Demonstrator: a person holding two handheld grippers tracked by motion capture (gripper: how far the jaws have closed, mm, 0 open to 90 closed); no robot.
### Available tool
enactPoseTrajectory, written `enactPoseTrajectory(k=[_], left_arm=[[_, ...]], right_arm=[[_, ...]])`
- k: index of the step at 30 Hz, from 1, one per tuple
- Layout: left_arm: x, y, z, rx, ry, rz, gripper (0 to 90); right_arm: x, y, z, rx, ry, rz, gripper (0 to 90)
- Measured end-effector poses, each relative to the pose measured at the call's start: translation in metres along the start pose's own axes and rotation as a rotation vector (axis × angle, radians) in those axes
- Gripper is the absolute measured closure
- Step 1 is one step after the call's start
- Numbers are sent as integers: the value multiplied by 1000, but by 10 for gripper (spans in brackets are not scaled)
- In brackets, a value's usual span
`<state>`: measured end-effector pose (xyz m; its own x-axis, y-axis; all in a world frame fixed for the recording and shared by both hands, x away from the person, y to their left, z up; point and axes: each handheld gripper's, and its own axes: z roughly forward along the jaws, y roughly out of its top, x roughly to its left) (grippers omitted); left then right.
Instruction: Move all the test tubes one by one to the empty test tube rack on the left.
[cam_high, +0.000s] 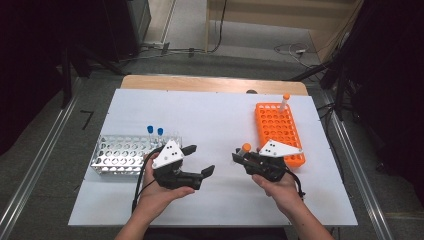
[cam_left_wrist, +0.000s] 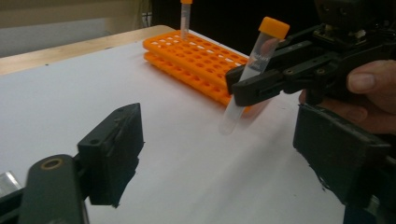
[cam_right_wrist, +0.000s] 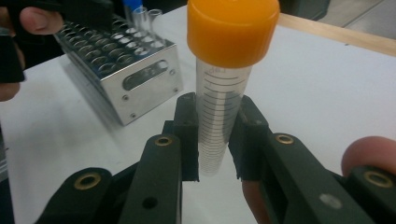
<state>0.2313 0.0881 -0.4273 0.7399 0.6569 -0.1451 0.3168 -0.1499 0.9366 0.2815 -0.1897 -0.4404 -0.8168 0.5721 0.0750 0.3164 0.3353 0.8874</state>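
We have the white table with an orange rack on its right side, holding one orange-capped tube at its far end, and a metal rack on the left with two blue-capped tubes. One transfer looks half done. Our right gripper clamps a second orange-capped tube mid-air between the racks, long axis near upright, cap up, slightly tilted. Our left gripper stands unclenched, empty; whether it means to take the tube, we can't quite tell.
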Motion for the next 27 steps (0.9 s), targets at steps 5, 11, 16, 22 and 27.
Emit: enactPoseTrajectory(k=[5, 11, 16, 22, 27], left_arm=[[-5, 2, 5, -8, -45, 9, 309], [-13, 5, 12, -28, -93, 20, 435], [-17, 3, 20, -8, -106, 36, 516], [-20, 3, 26, 16, -116, 38, 595], [-19, 2, 26, 17, -119, 42, 679]], right_arm=[[15, -2, 8, 18, 40, -29, 726], [30, -2, 18, 42, 81, -58, 726], [40, 0, 22, 55, 104, -78, 726], [48, 1, 24, 65, 126, -95, 725], [50, 1, 25, 69, 135, -104, 724]])
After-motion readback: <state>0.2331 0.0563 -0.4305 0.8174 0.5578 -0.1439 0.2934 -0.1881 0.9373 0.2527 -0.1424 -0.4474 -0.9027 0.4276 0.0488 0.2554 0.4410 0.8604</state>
